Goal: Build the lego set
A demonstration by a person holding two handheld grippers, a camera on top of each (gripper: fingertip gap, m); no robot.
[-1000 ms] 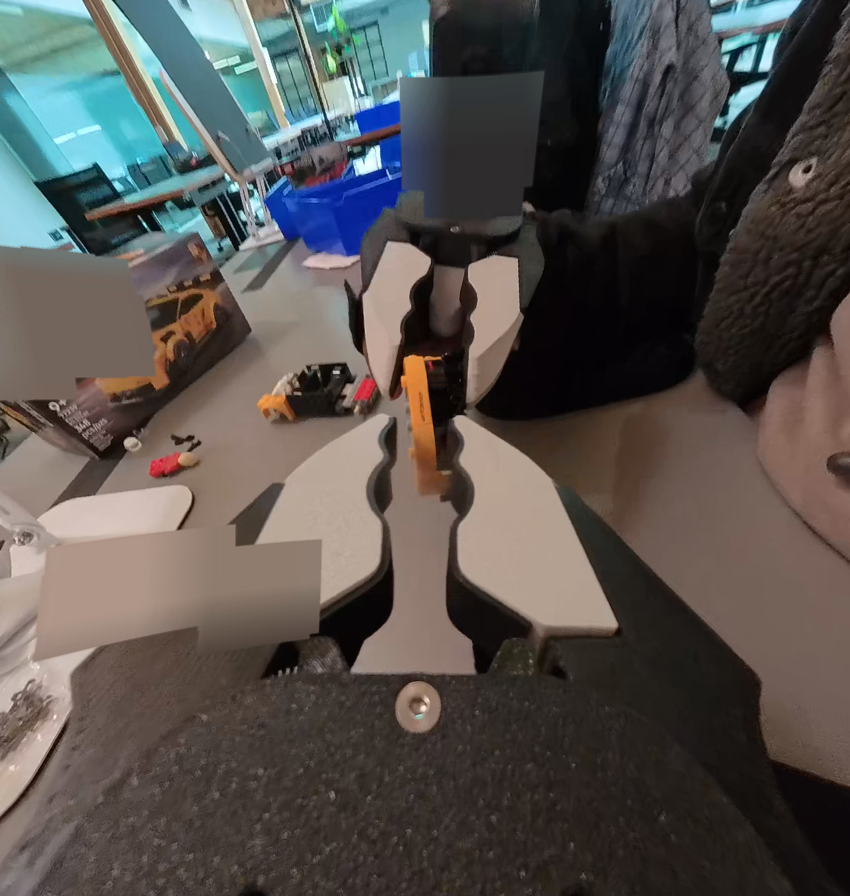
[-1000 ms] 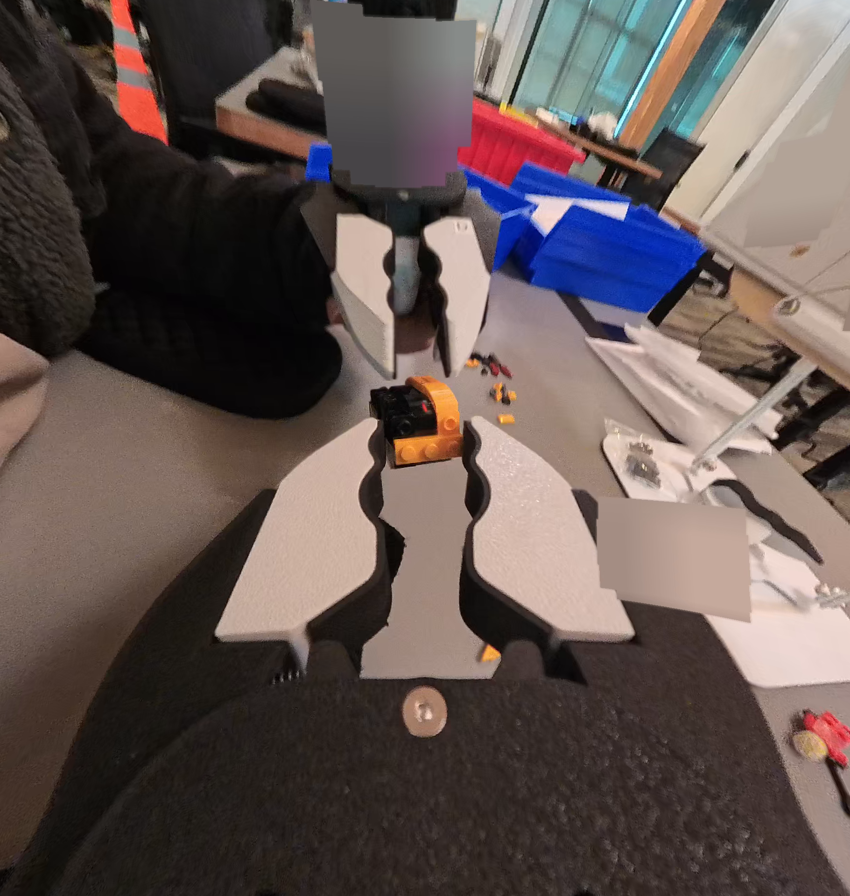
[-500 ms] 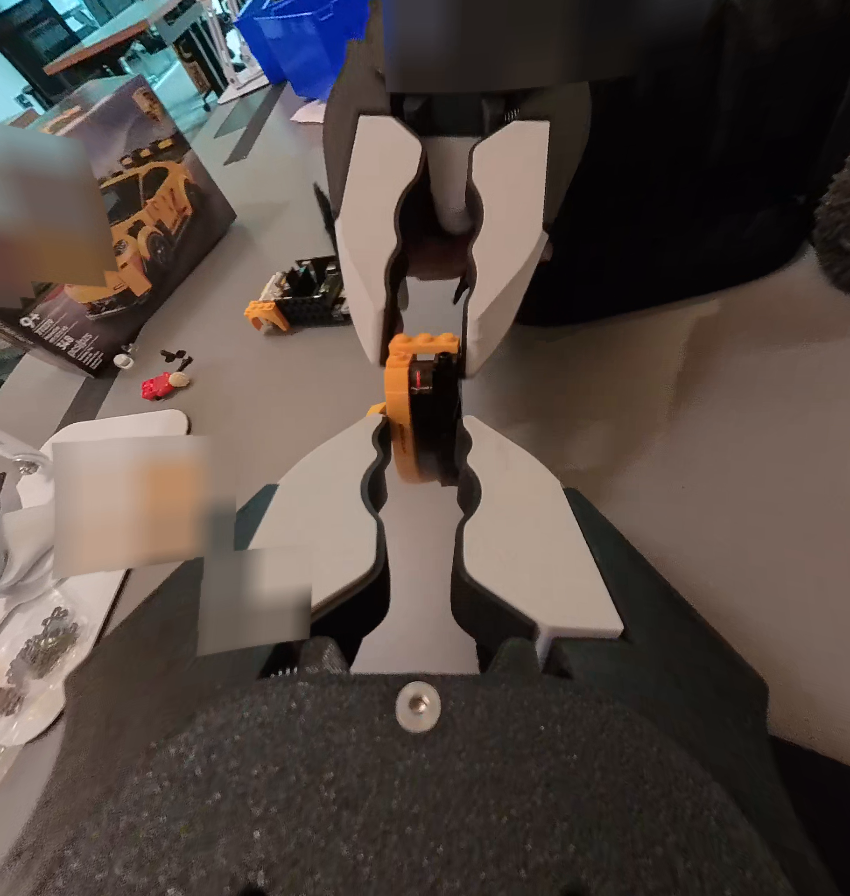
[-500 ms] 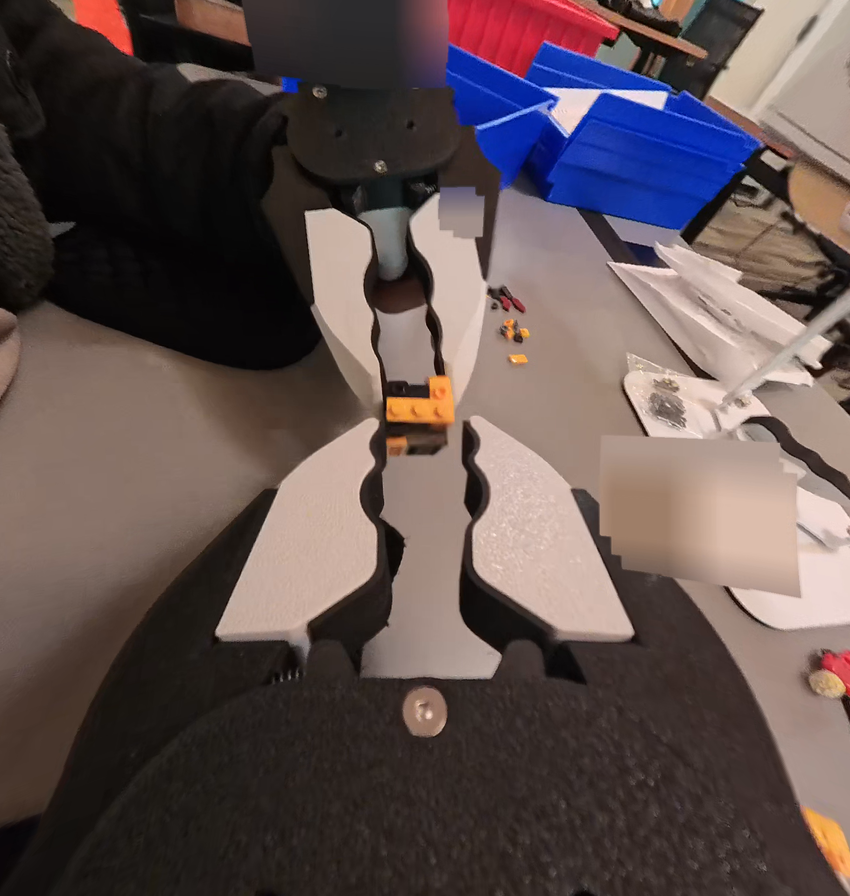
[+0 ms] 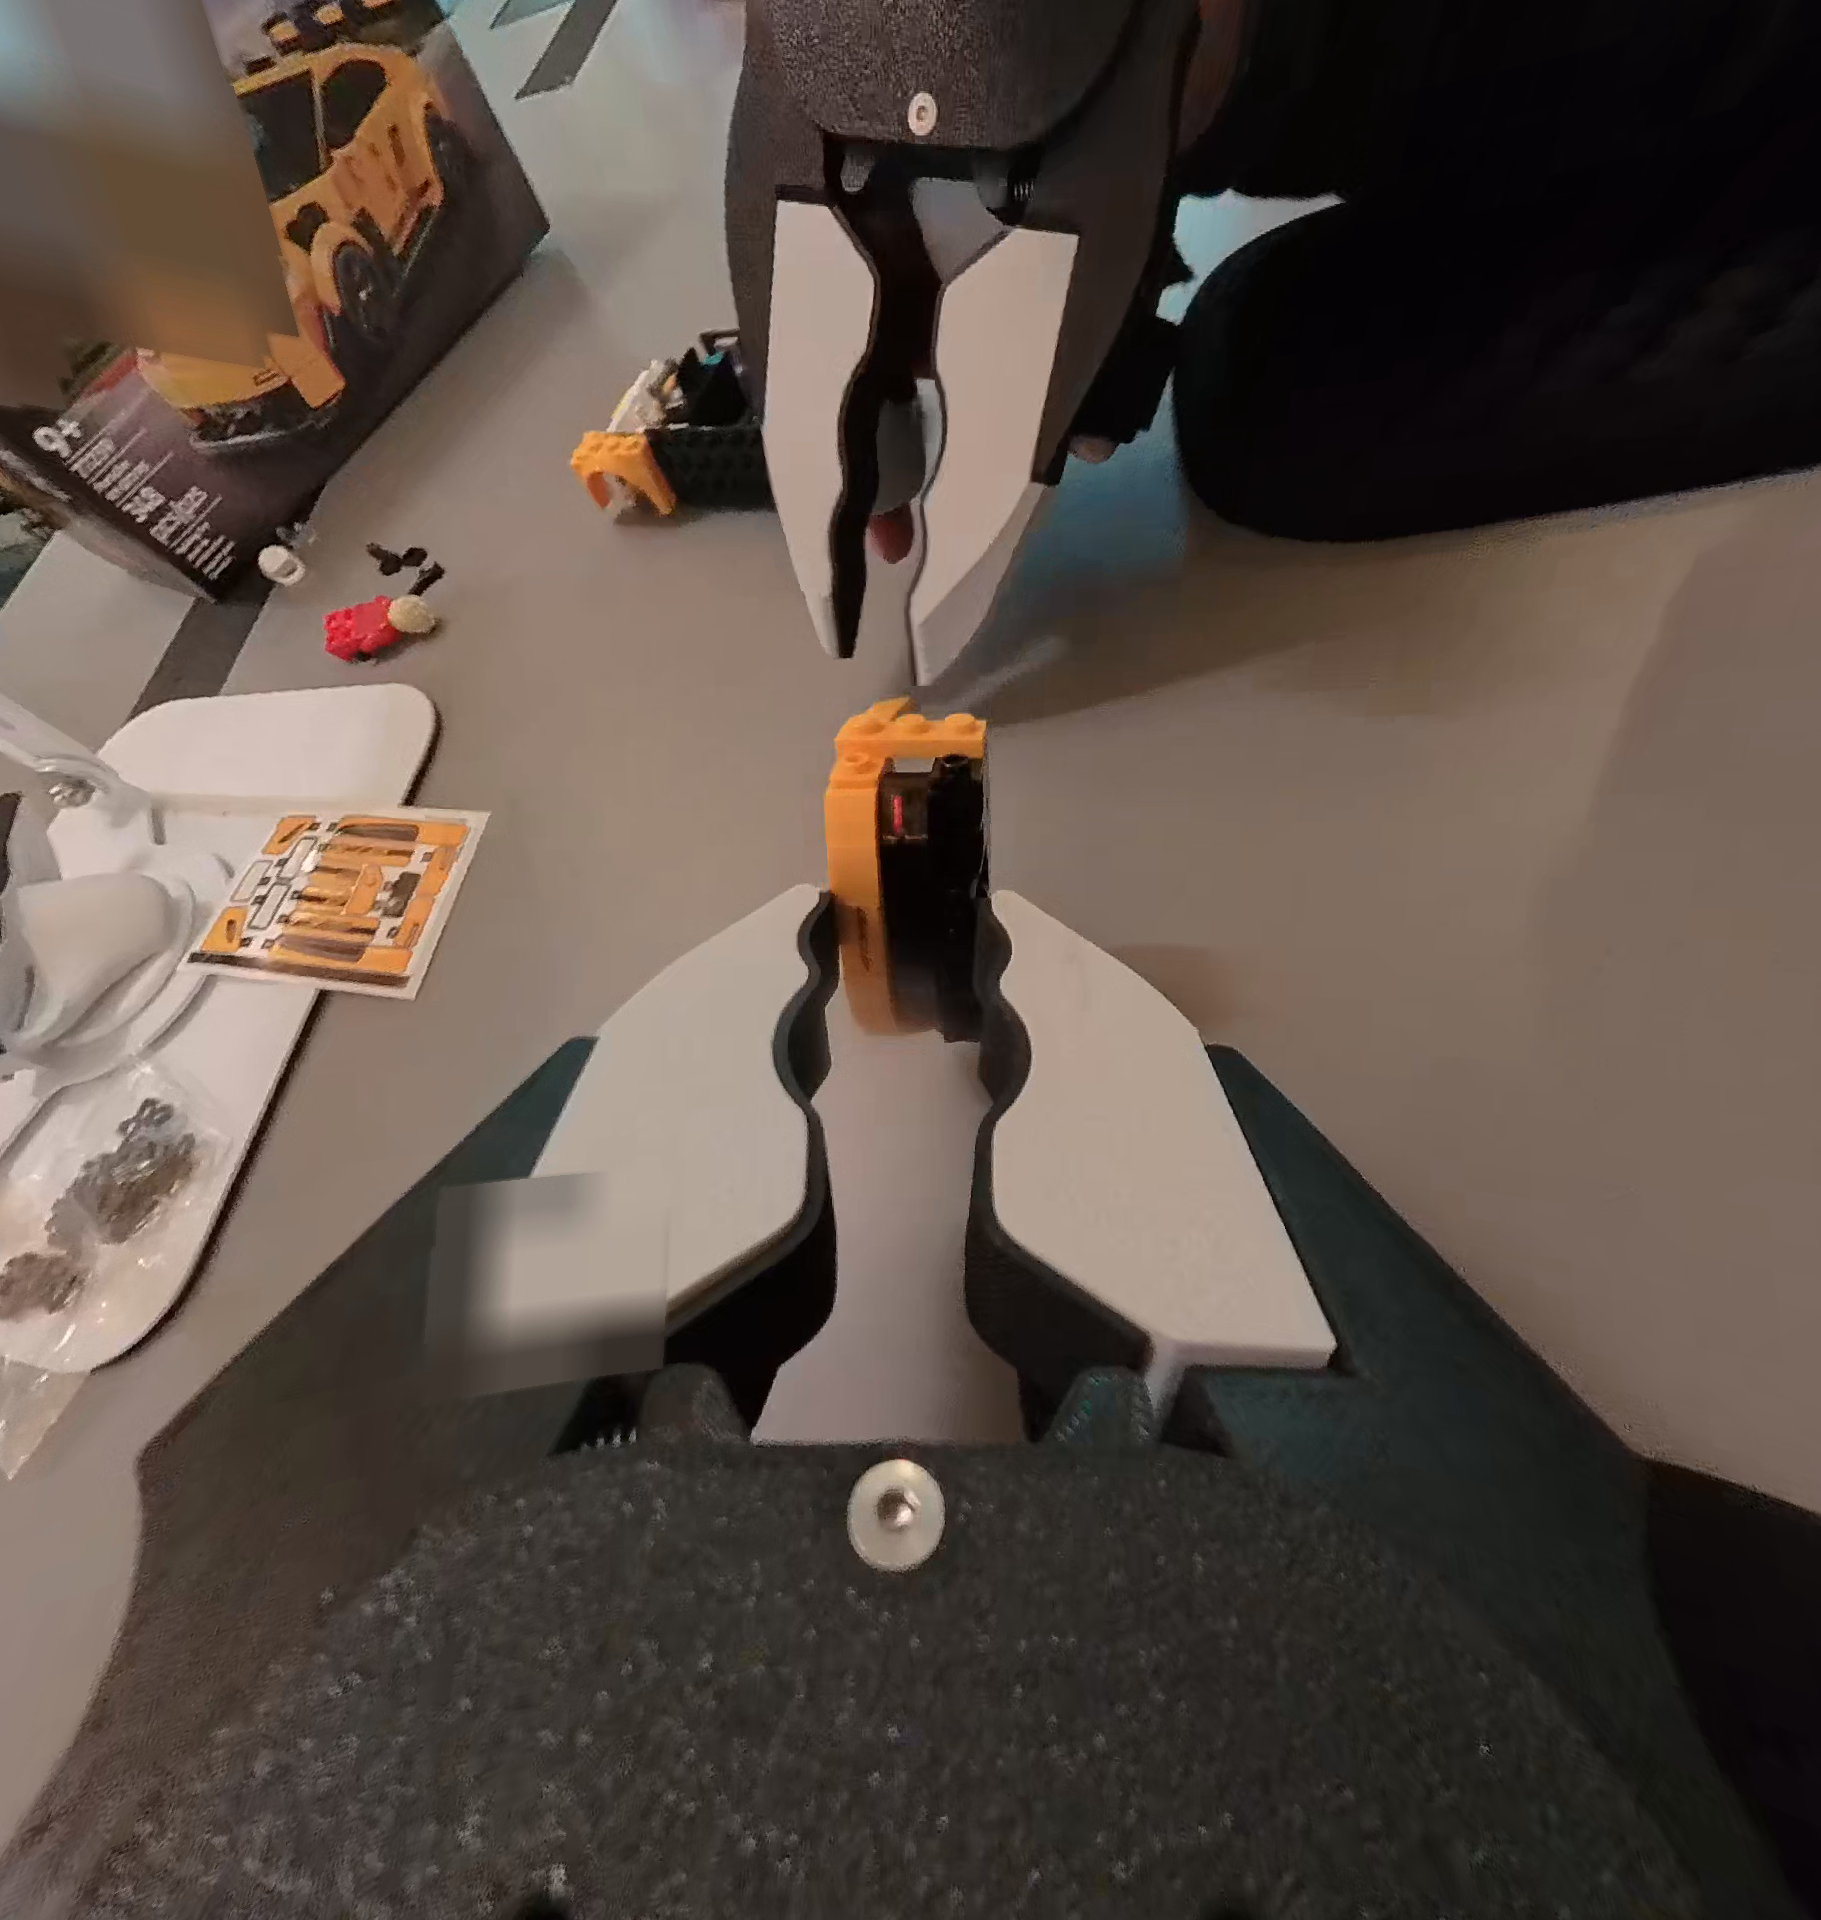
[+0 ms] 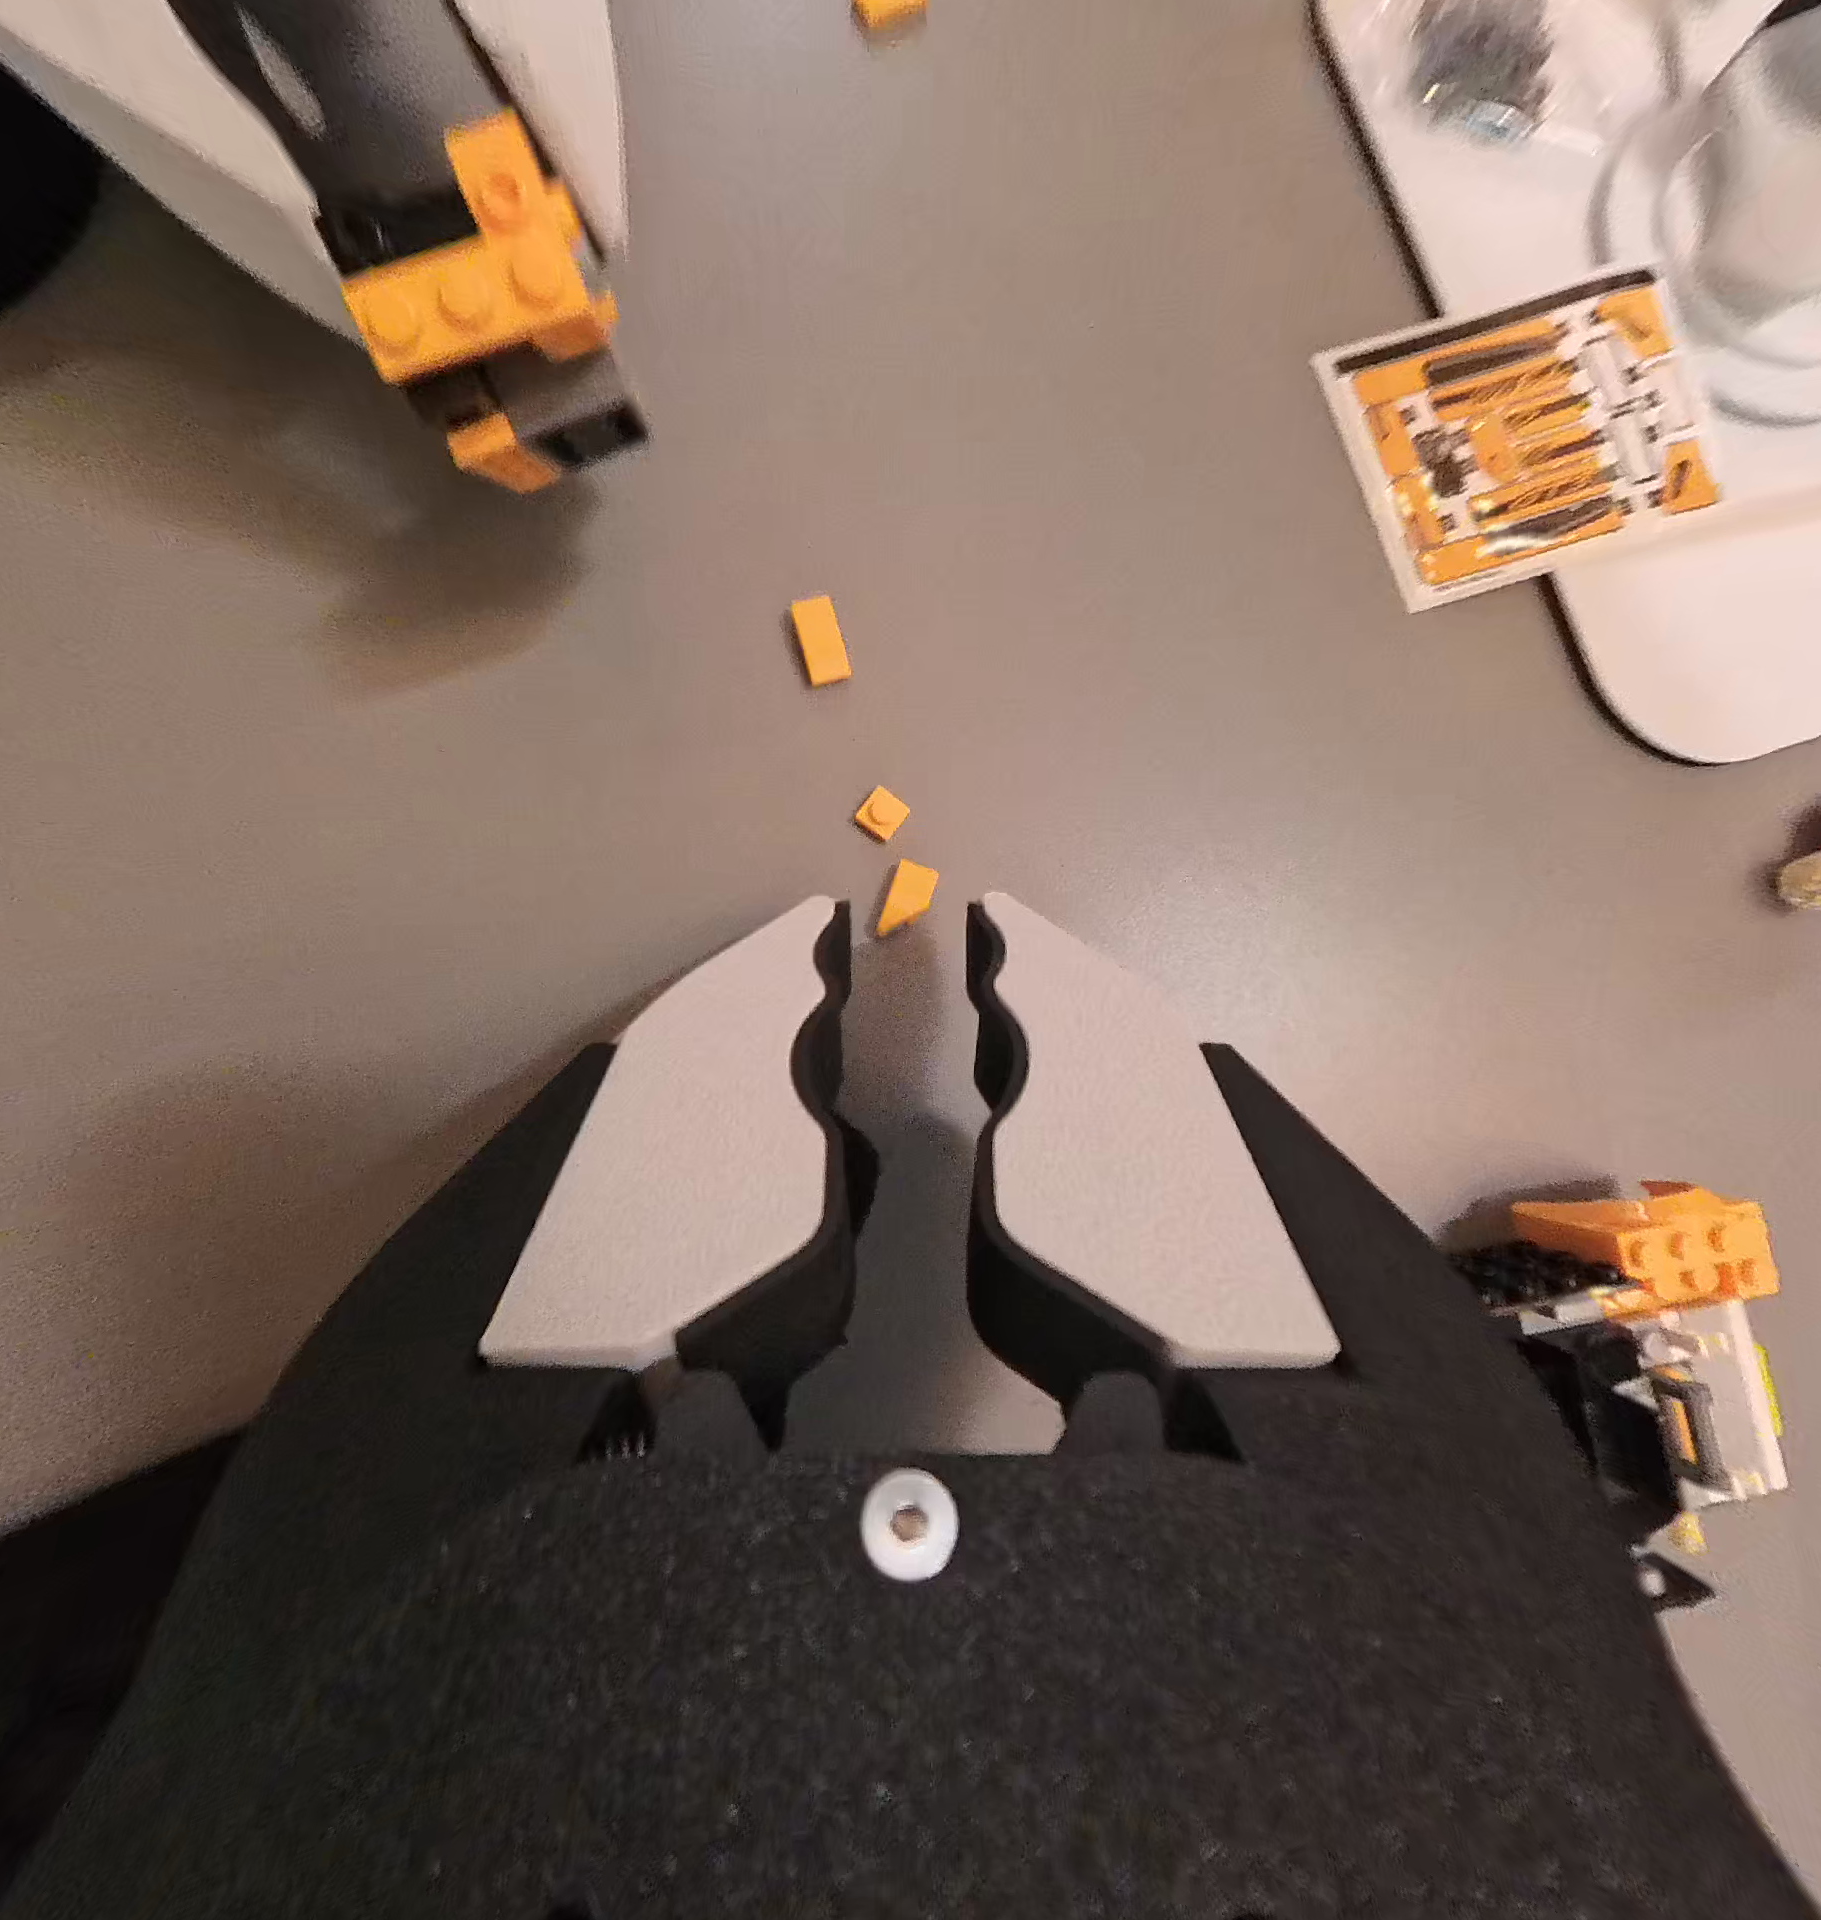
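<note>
The left claw (image 5: 906, 935) is clamped on a small orange and black block assembly (image 5: 911, 862), holding it on edge with its studded orange end pointing away from the claw. Held that way above the grey worktop (image 5: 1405, 935), the studs stay free, which looks meant to let another piece be pressed on from the far side.

The right claw (image 6: 906, 914) grips nothing; its jaws stand a little apart and point down at the worktop. A small orange wedge piece (image 6: 906, 896) lies just in front of its tips, partly between them, with a small orange square piece (image 6: 882, 812) just beyond and an orange flat tile (image 6: 819, 641) farther on. These loose pieces sit in a rough line in open space, easy to reach one at a time. My guess is the wedge is the next piece to be picked.

The partly built car body (image 6: 1633, 1340) rests on the worktop beside the right claw, apart from the loose pieces, probably parked until the small assembly is ready. A sticker sheet (image 6: 1508, 436) lies half on a white board (image 6: 1716, 665), and the set's box (image 5: 262, 260) stands toward the far left of the worktop, out of the working area.
</note>
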